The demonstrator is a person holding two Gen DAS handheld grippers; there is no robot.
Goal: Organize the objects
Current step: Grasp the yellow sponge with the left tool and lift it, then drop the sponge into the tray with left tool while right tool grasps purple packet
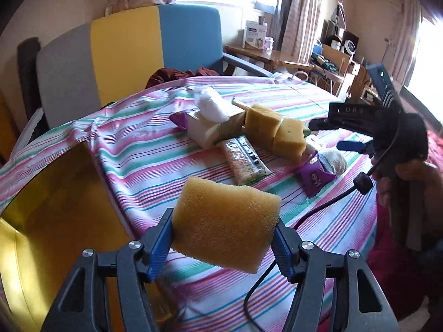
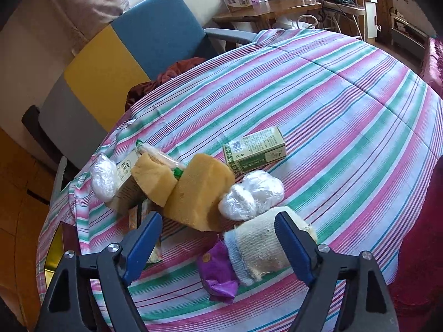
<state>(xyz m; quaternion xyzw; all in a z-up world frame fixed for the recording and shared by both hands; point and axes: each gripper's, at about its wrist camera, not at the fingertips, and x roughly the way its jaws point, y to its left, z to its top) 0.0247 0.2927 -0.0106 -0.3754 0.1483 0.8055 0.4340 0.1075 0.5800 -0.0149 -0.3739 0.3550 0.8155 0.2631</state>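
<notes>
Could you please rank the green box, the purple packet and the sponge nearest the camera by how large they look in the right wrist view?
1. Sponge nearest the camera, plainly largest.
2. Green box.
3. Purple packet, though it looks close to the box in size, lies nearer the camera and is partly hidden by a rolled cloth, so this order is unsure.

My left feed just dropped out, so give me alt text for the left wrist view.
The left gripper is shut on a yellow sponge lifted above a striped tablecloth. Beyond lie two more sponges, a tissue box, a cracker packet and a purple snack packet. The right gripper shows at right.
</notes>
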